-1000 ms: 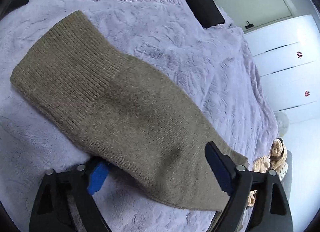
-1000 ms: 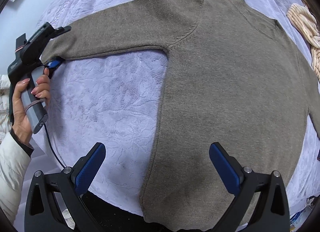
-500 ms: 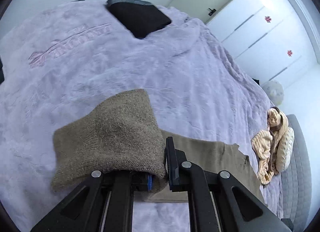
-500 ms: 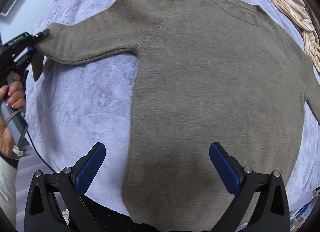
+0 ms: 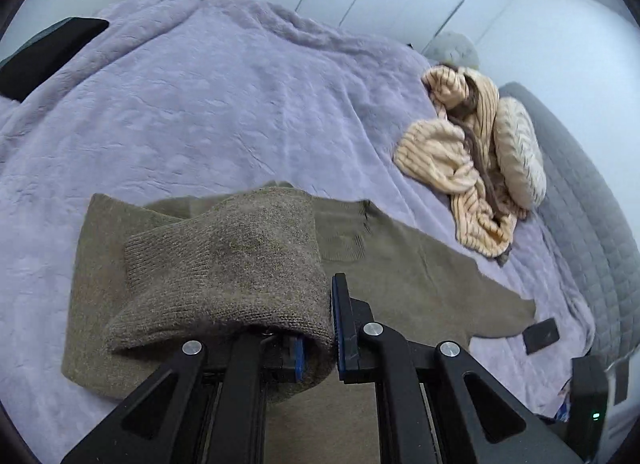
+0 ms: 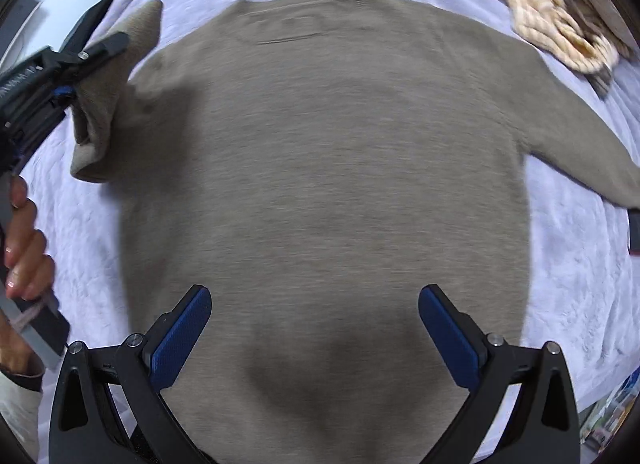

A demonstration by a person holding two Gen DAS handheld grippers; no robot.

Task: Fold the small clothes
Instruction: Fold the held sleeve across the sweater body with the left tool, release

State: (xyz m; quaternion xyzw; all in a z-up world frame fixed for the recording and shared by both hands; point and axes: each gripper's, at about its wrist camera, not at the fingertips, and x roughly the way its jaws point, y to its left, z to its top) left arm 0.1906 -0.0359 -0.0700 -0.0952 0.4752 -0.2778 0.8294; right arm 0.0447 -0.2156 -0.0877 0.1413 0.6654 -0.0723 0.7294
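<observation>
The sweater point(image 6: 320, 184) is spread flat on the bed point(image 5: 200, 104), its cuff point(image 5: 224, 276) pinched by the left gripper point(image 5: 320, 344), probably for folding inward, while the right gripper point(image 6: 314, 328) is held spread above it.

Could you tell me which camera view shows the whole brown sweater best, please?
The right wrist view: it looks straight down on the sweater, showing body, neckline and both sleeves, with the left gripper shut on one cuff. The left wrist view shows only that cuff bunched up close and part of the body.
</observation>
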